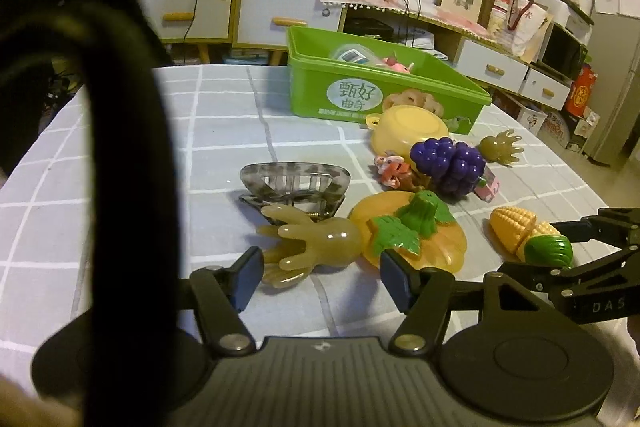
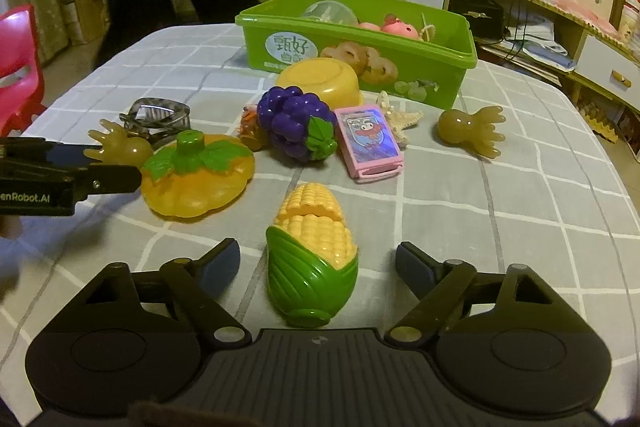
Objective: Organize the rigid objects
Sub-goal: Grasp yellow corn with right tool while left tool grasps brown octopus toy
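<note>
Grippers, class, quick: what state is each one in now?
Left gripper: around the octopus, pads not touching.
Right gripper: open, astride the corn.

Left tongs [image 1: 320, 277] point down at a slant, pads [image 1: 250, 277] fairly close together. Right tongs [image 2: 318, 271] also tilt down (jaws wider), touching nothing.

Two close, downward-tilted wrist views

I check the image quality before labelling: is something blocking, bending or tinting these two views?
Left wrist view: a dark blurred cable covers the left side, and the green bin looks tilted by fisheye. Right wrist view: the toy corn is sharp; the light is dim and yellowish, and the corners are black.
</note>
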`<state>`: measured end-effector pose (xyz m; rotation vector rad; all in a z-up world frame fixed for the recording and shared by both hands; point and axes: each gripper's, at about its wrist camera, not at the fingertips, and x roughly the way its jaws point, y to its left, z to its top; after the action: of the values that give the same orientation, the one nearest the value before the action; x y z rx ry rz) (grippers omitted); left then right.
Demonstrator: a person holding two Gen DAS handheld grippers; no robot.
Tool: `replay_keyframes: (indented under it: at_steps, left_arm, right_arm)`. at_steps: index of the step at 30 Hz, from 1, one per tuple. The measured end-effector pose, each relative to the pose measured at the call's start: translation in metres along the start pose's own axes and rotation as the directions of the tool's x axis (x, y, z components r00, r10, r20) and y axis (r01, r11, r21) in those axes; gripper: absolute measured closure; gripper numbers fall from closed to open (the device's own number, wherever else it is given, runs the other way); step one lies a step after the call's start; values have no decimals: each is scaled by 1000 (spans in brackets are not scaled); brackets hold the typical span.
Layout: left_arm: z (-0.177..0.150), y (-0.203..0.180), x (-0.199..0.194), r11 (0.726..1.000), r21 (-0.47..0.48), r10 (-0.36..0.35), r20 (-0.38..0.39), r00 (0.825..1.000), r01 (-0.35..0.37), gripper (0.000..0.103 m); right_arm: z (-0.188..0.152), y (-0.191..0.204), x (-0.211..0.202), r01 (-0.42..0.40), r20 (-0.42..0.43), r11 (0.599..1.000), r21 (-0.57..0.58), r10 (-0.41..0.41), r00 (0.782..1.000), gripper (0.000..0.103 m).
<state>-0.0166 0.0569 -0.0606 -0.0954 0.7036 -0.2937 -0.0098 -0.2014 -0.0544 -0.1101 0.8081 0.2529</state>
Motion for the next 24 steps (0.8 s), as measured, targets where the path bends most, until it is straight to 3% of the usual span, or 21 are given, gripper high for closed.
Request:
replay_keyframes:
  at_steps: [6,12,18,21,24]
  left_arm:
    - [2,-1,3,997,5,71,10,997,-72,66]
    - [2,8,3,983,-41,178,2,984,-178,66]
    - [5,7,8,988,-44,151,-8,989,-151,64]
    - [7,3,13,985,-21,170,-7,985,-170,64]
    - [10,1,14,984,-31,176,-10,984,-176,70]
  right_arm:
    - [0,2,0,-1,2,1000,-4,1,1000,22]
    - [1,1,0,0,3,1000,4,0,1000,26]
    - [3,1,2,5,6,1000,7,-5,1000,29]
    - [4,3,3,7,7,1000,4,-7,1000,31]
    - [6,4,2,5,6,1000,0,-5,1000,36]
